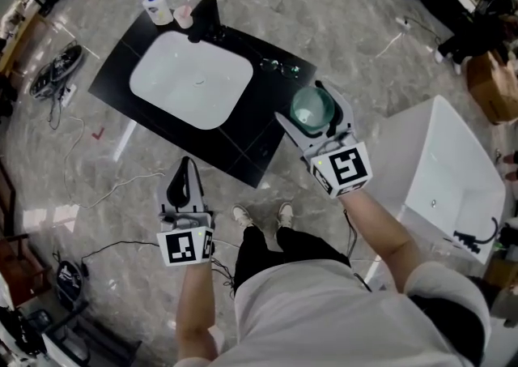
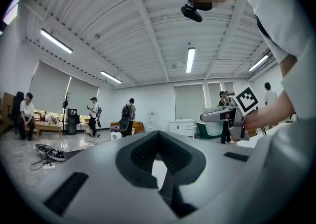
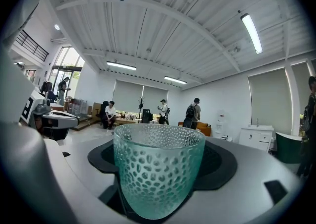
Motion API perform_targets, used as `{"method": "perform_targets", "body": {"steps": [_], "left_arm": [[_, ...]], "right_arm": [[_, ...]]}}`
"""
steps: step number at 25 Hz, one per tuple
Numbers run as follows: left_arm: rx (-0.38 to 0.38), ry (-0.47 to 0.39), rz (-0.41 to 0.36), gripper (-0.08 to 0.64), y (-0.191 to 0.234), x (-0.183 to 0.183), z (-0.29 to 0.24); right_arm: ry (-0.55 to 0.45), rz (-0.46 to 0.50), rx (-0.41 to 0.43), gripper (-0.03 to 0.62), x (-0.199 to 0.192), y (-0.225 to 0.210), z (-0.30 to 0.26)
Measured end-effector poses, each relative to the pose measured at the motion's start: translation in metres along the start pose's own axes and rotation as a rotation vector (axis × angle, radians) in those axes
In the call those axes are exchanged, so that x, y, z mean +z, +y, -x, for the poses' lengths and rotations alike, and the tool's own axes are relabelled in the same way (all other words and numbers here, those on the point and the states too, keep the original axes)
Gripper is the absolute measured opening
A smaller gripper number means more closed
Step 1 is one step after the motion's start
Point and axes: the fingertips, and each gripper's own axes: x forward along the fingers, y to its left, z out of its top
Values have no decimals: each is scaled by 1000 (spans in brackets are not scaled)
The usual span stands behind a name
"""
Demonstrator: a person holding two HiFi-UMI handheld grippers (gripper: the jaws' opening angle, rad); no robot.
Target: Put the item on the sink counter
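Observation:
A green dimpled glass cup (image 1: 311, 108) sits upright between the jaws of my right gripper (image 1: 312, 106), which is shut on it. In the head view it hangs by the right end of the black sink counter (image 1: 263, 126) with its white basin (image 1: 193, 79). The right gripper view is filled by the cup (image 3: 158, 171), gripped low between the dark pads (image 3: 219, 166). My left gripper (image 1: 185, 181) is held over the floor in front of the counter, jaws together and empty. In the left gripper view its pads (image 2: 180, 156) meet, and the right gripper with the cup (image 2: 213, 128) shows off to the right.
At the counter's back stand a blue-capped bottle (image 1: 157, 7), a pink cup (image 1: 184, 15) and a black faucet (image 1: 214, 23). A white bathtub (image 1: 453, 167) lies to the right. Shoes (image 1: 55, 72) and cables lie on the marble floor at left. Several people stand far off.

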Motion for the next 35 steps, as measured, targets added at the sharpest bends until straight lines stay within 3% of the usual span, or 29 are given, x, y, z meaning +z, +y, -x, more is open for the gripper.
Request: {"method": "perform_targets", "body": {"steps": [13, 35], "left_arm": [[23, 38, 29, 0, 10, -31, -14], [18, 84, 54, 0, 25, -82, -29]], "right_arm": [[32, 6, 30, 396, -50, 6, -38], [58, 31, 59, 396, -98, 20, -79]]}}
